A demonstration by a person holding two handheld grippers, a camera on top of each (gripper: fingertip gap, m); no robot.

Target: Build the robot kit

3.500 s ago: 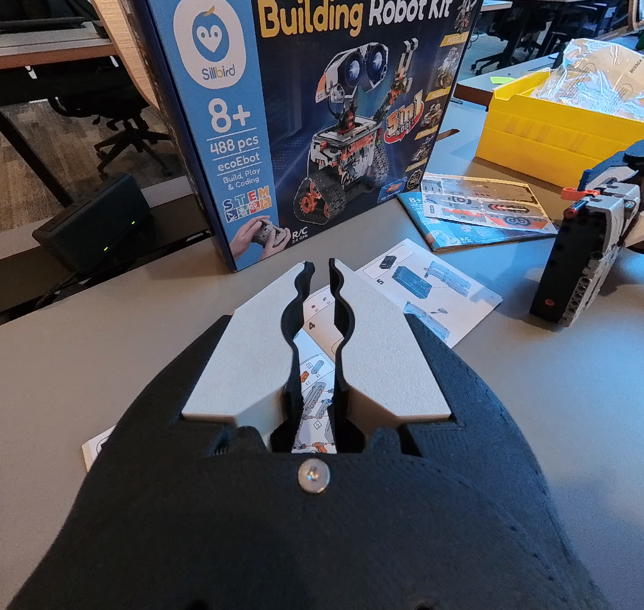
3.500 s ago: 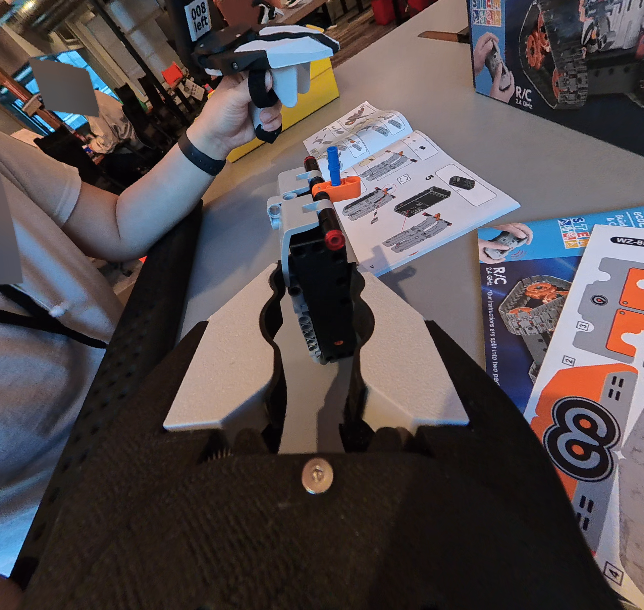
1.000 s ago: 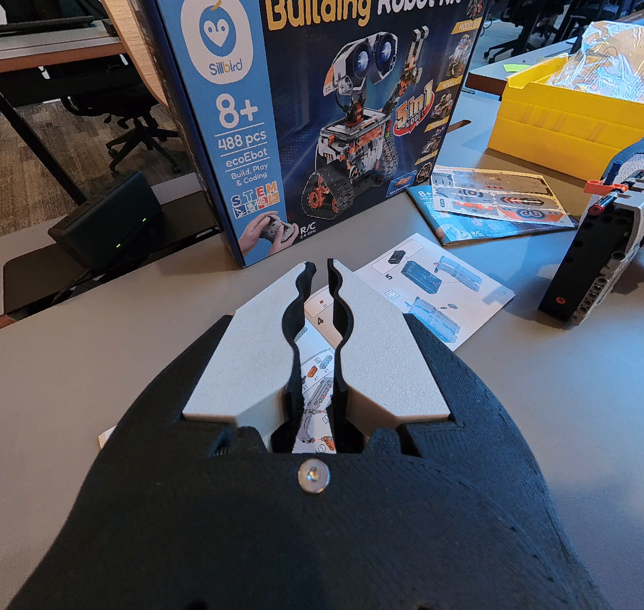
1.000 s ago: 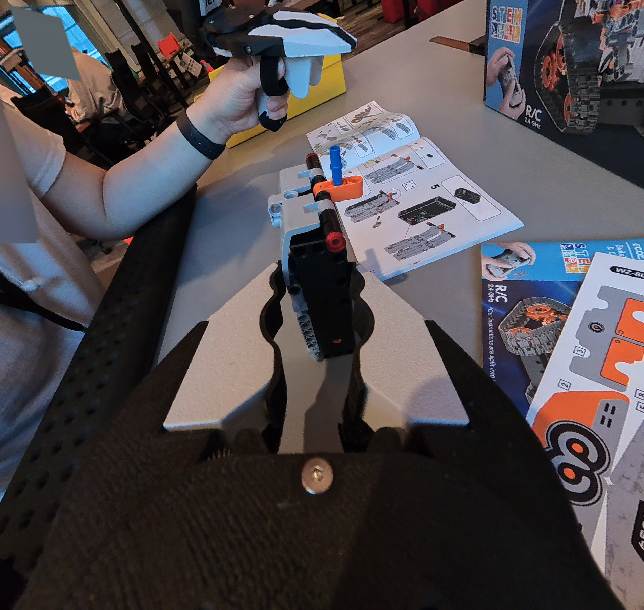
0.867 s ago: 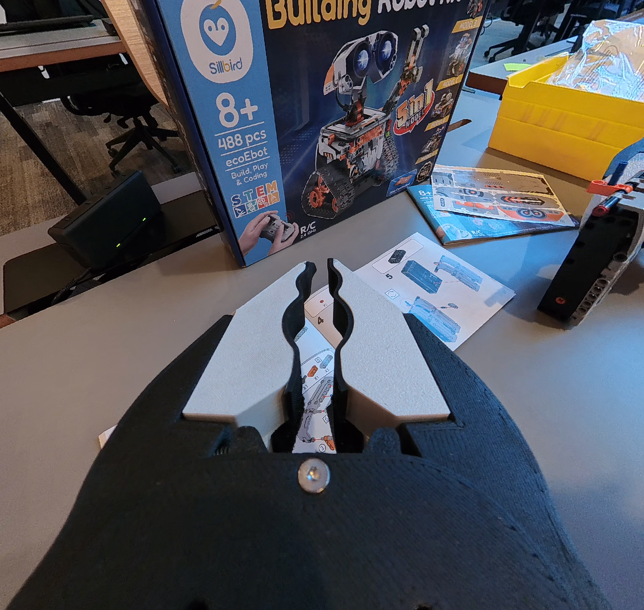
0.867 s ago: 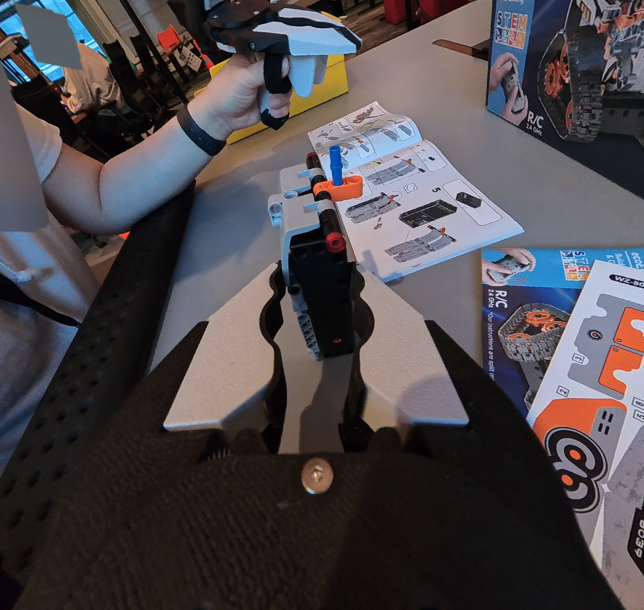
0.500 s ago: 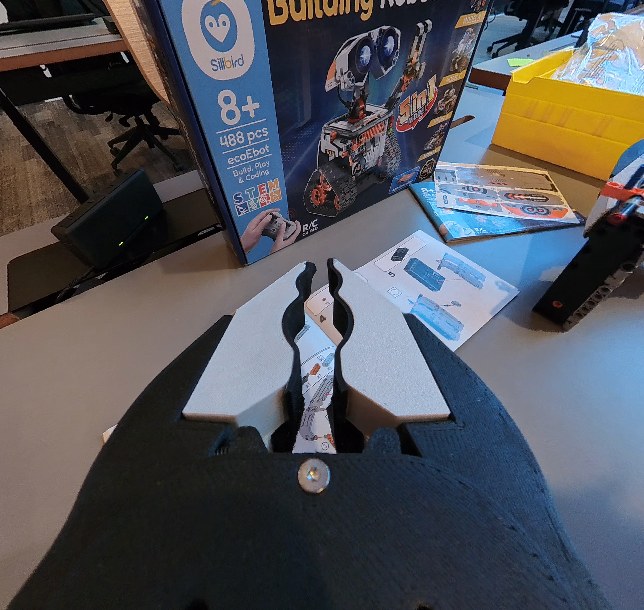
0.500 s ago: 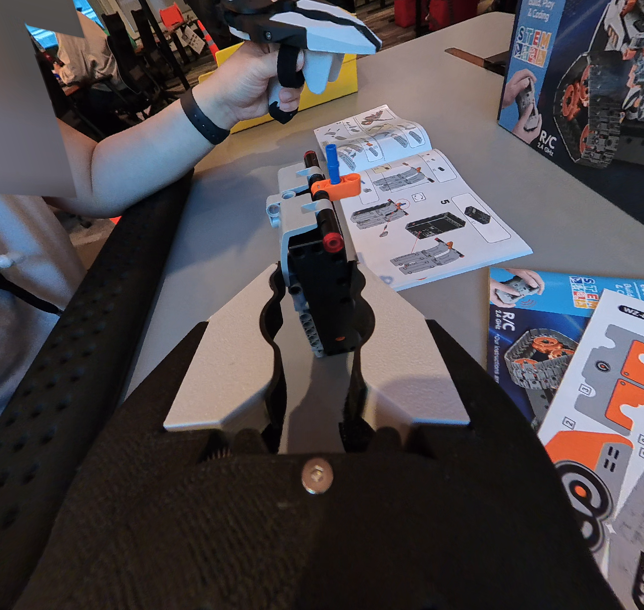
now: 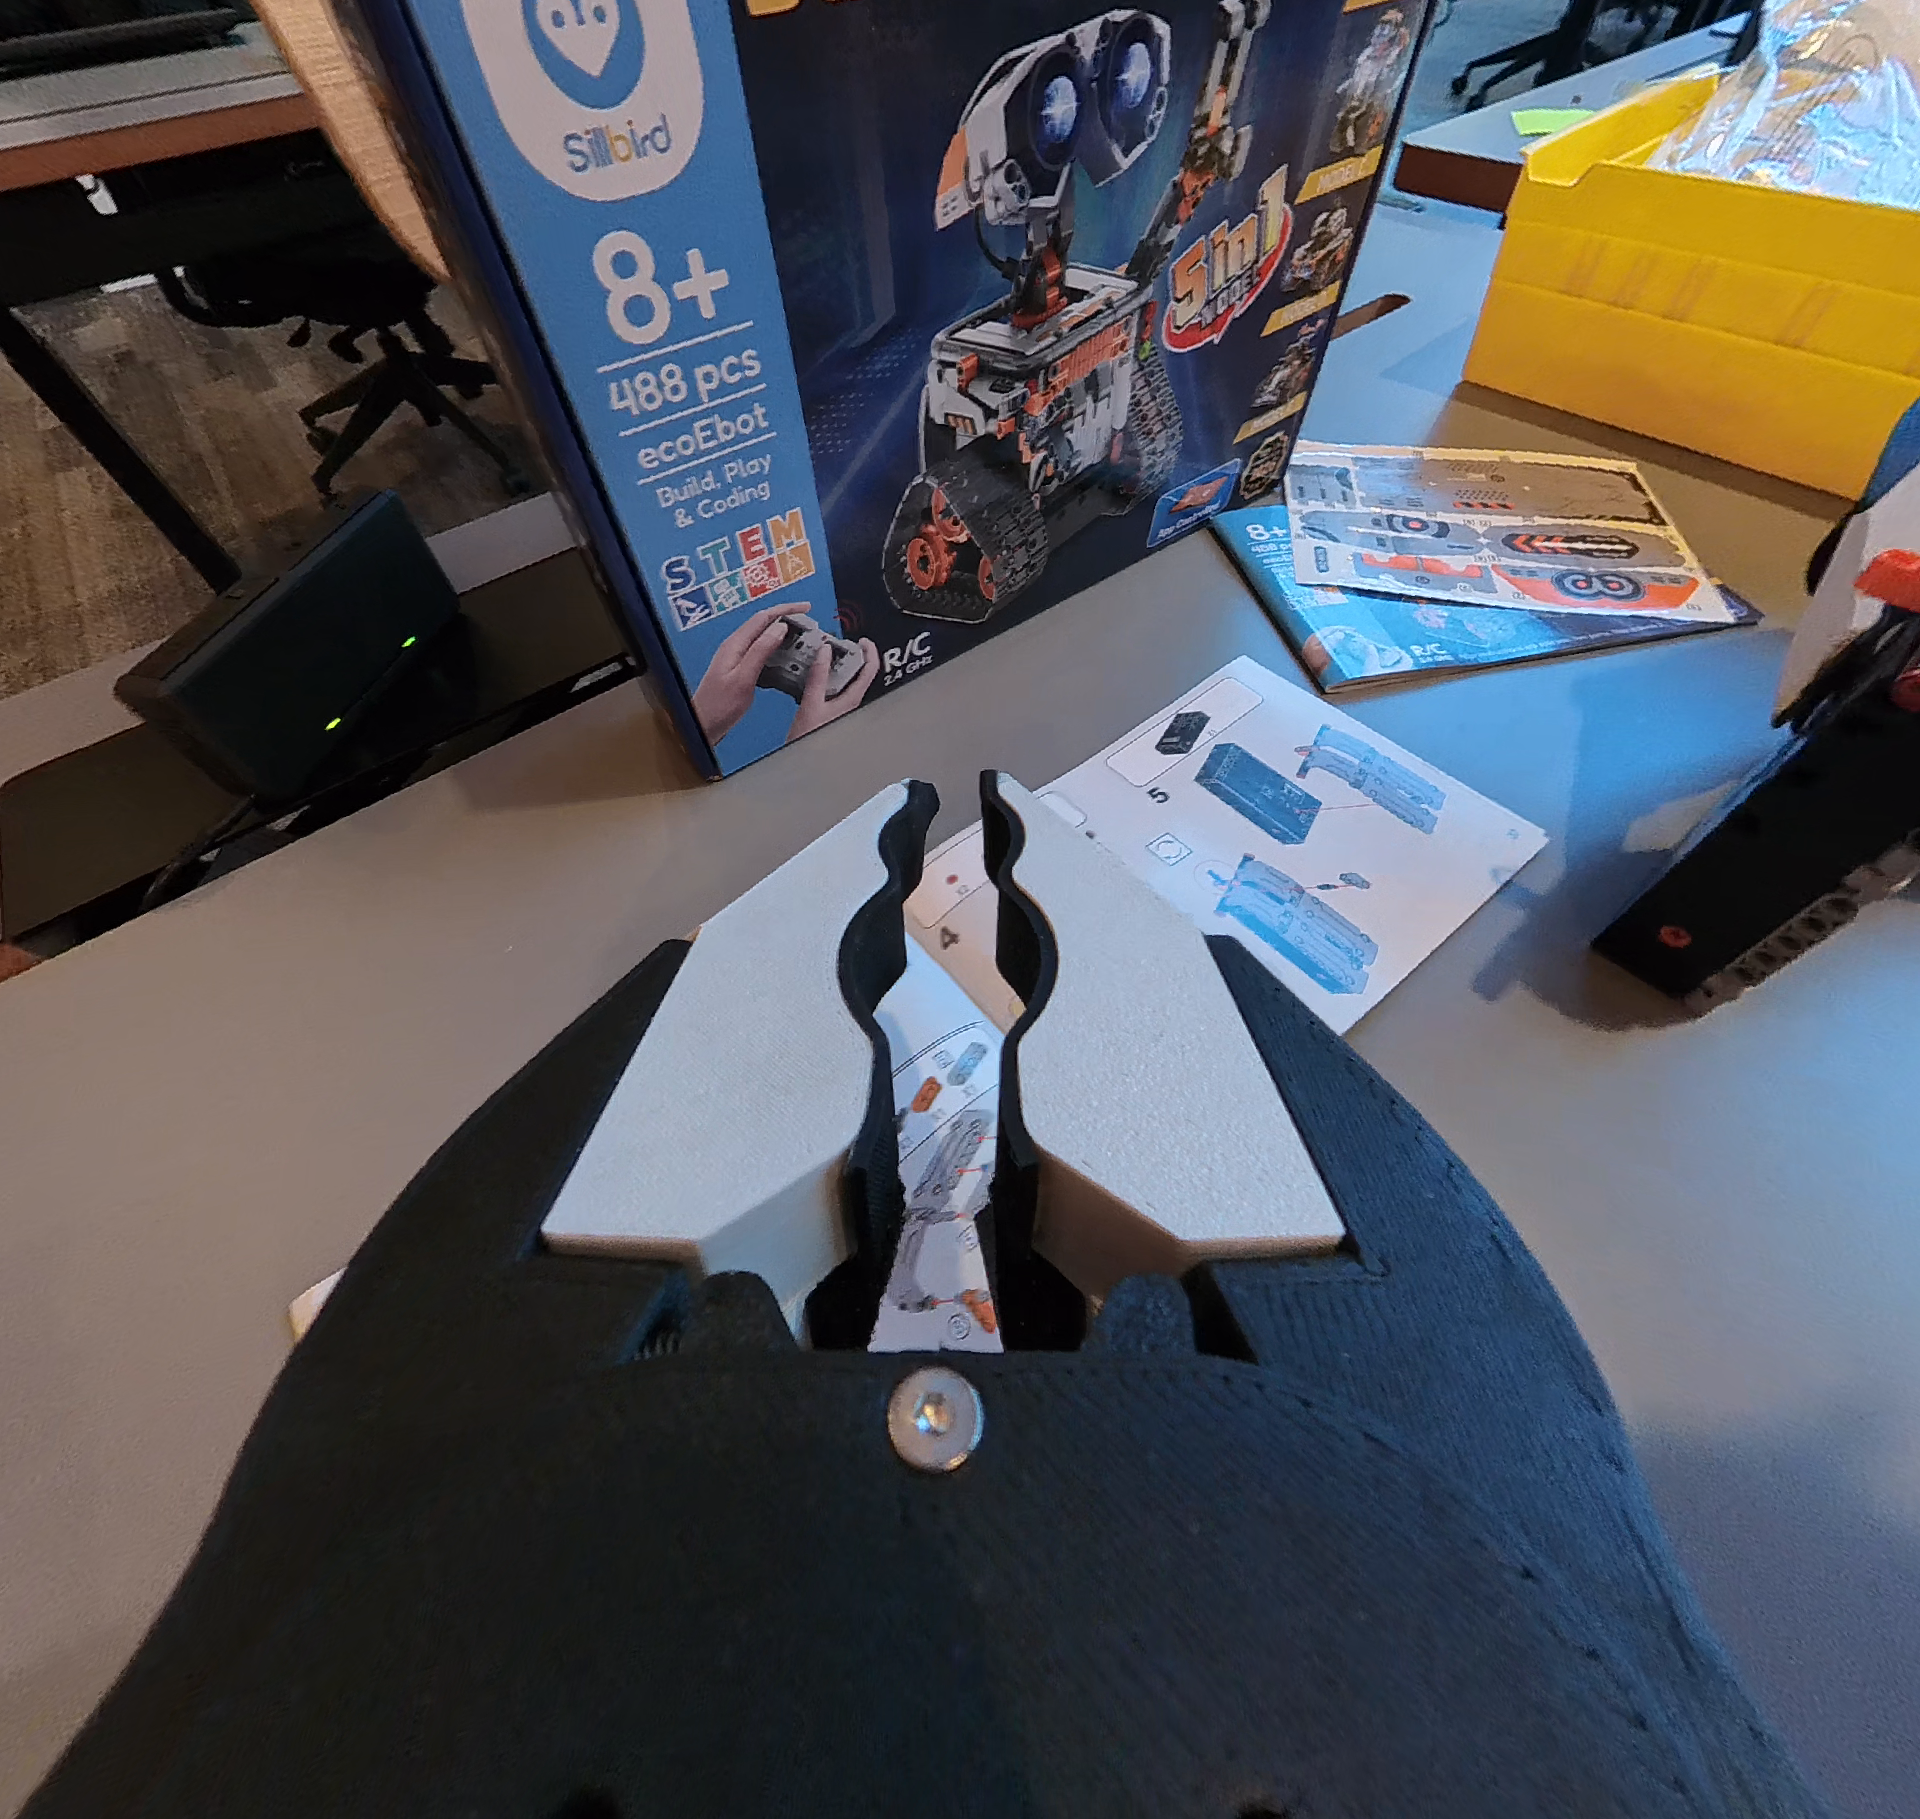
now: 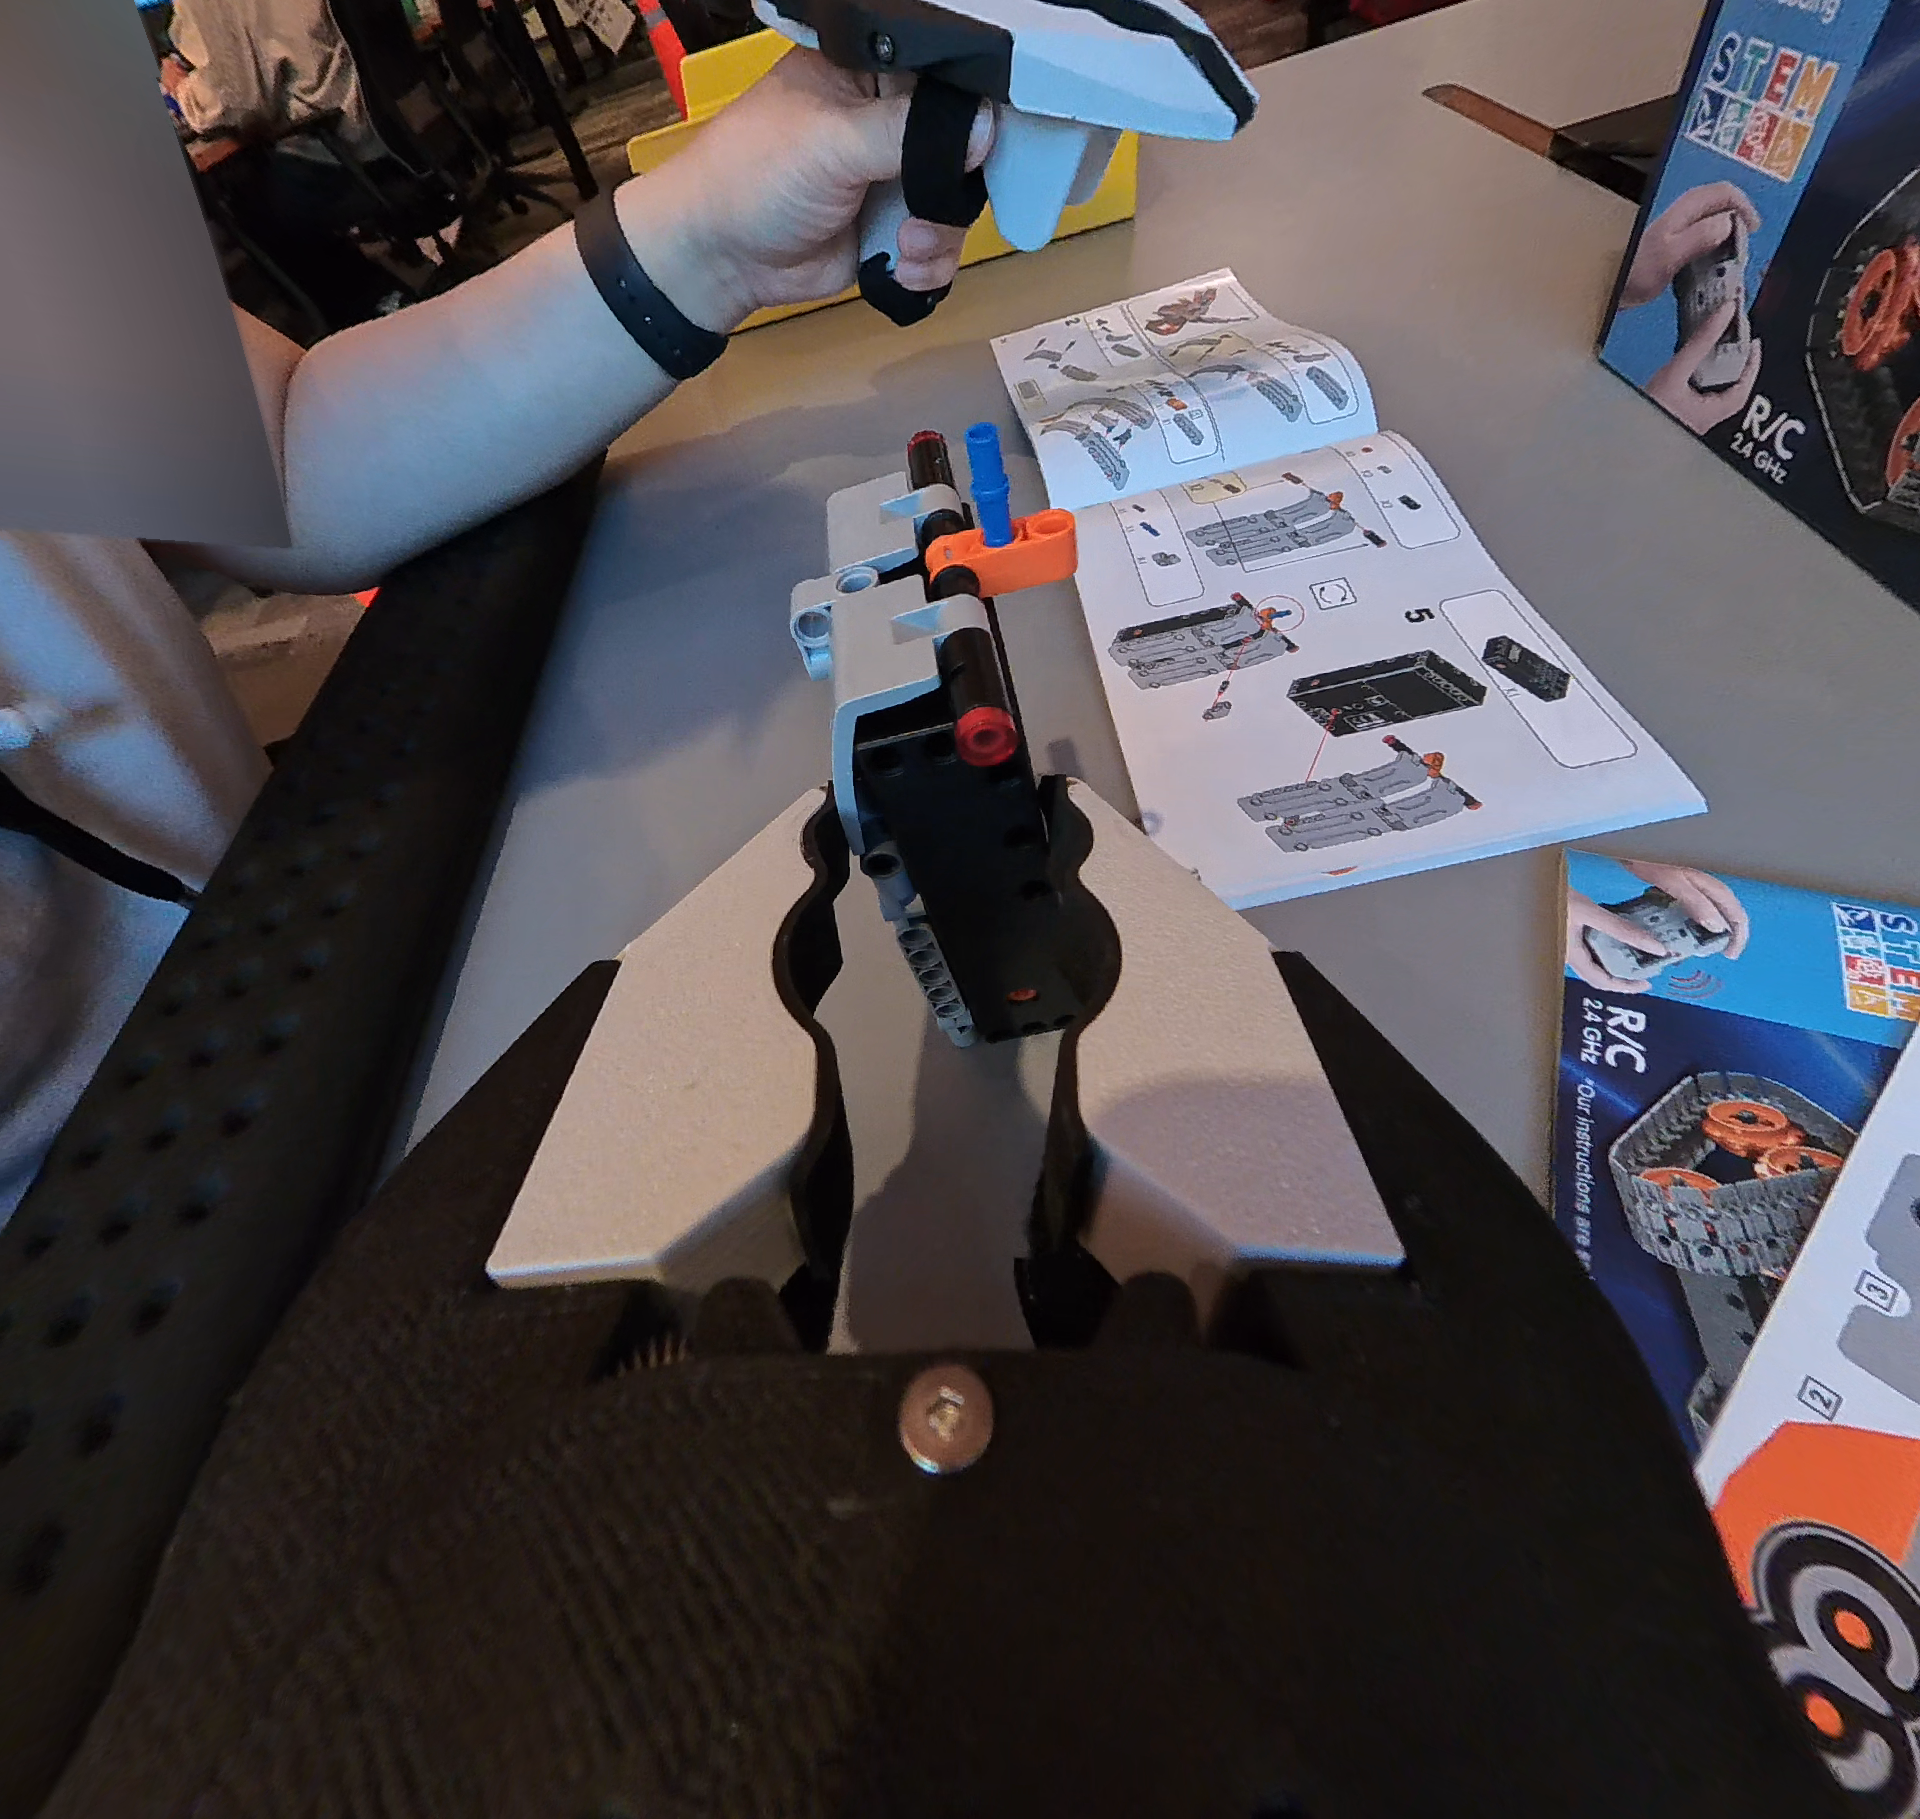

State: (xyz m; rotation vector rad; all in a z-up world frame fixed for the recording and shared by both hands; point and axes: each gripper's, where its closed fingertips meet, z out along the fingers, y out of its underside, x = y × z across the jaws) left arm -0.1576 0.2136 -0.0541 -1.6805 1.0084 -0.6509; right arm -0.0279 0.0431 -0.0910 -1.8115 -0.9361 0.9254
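Observation:
My right gripper [image 10: 940, 803] is shut on a black and grey brick assembly [image 10: 966, 886] and holds it tilted, its lower end on the grey table. An orange connector [image 10: 1008, 554] with a blue pin [image 10: 985, 481] sits at the assembly's far end. The assembly also shows at the right edge of the left wrist view [image 9: 1766, 917]. My left gripper [image 9: 958, 793] is shut and empty, held above an open instruction booklet [image 9: 1299, 834]. In the right wrist view a hand holds that gripper [image 10: 1236, 107] in the air beyond the assembly.
A large blue kit box [image 9: 935, 263] stands upright behind the booklet [image 10: 1351, 668]. A yellow bin [image 9: 1683, 294] with plastic bags is at the far right. A sticker sheet [image 9: 1475, 533] lies on a blue manual [image 10: 1714, 1042]. A black device [image 9: 301, 647] sits off the table's left edge. Spacing between my two grippers at the tips: around 25 centimeters.
The left gripper has moved a little forward toward the box. The right gripper has swung left with the assembly, which now lies lower and farther right in the left view.

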